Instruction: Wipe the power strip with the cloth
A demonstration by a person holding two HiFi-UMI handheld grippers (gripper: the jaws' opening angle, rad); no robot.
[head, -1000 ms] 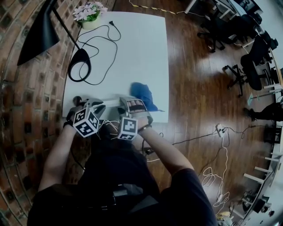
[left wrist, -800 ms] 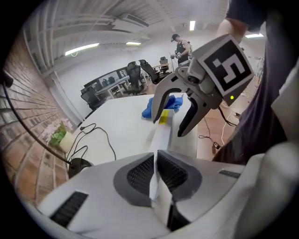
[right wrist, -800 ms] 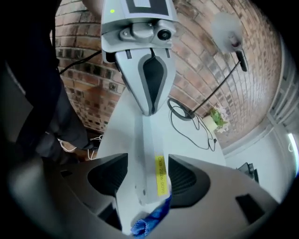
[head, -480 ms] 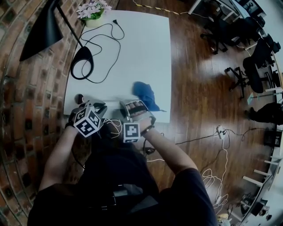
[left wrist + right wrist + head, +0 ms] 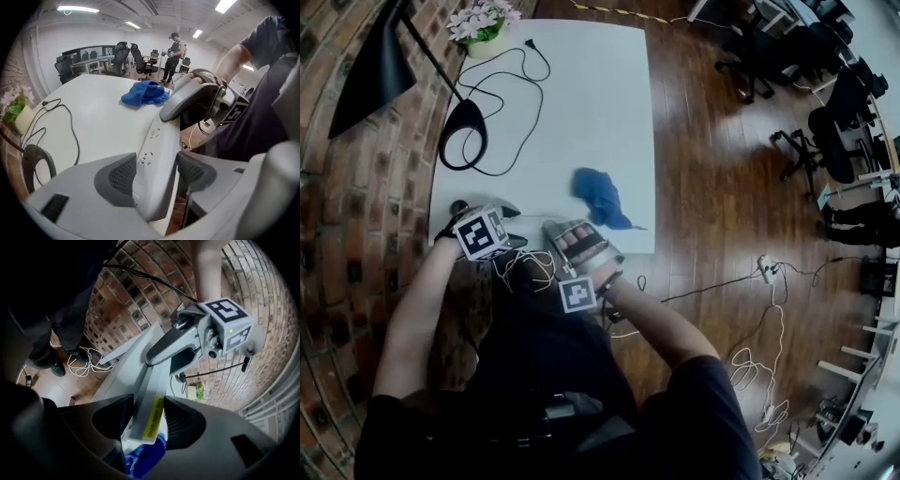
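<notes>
Showing power strip [image 5: 158,136] spanned between 2 tongs at near edge of table [image 5: 581,94], directly in front of person.

R tongs [image 5: 148,418]: clamped on 1 end of strip, both pads pressed against its sides next to yellow label [image 5: 153,414]. Just been closing onto it.

L tongs [image 5: 157,174]: straddling opposite end, socket face turned toward 1 pad. Just been opening, now spread wide. Strip sitting between pads, leaning on 1, w/ a sliver of gap at the other, so no squeeze. Judged released, not gripped.

Cloth [image 5: 598,195]: bunched on table just beyond R tongs, apart from strip, in neither tongs. Seen again as blue scrap under strip's end in right gripper view.

Also on table, well apart from the work: lamp base [image 5: 464,145] w/ looped cable [image 5: 511,80].

Progress (judgement): no wiping in hand at this instant, given no contact between cloth & strip. Impossible to tell from strip's clean-looking white surface whether wiped already or not.
- If not wiped: needs 1 tongs freed (prob. L, already let go) and cloth picked up. Then passes along socket face, sides & back, w/ strip steadied by R.
- If wiped: only setting strip down left.
</notes>
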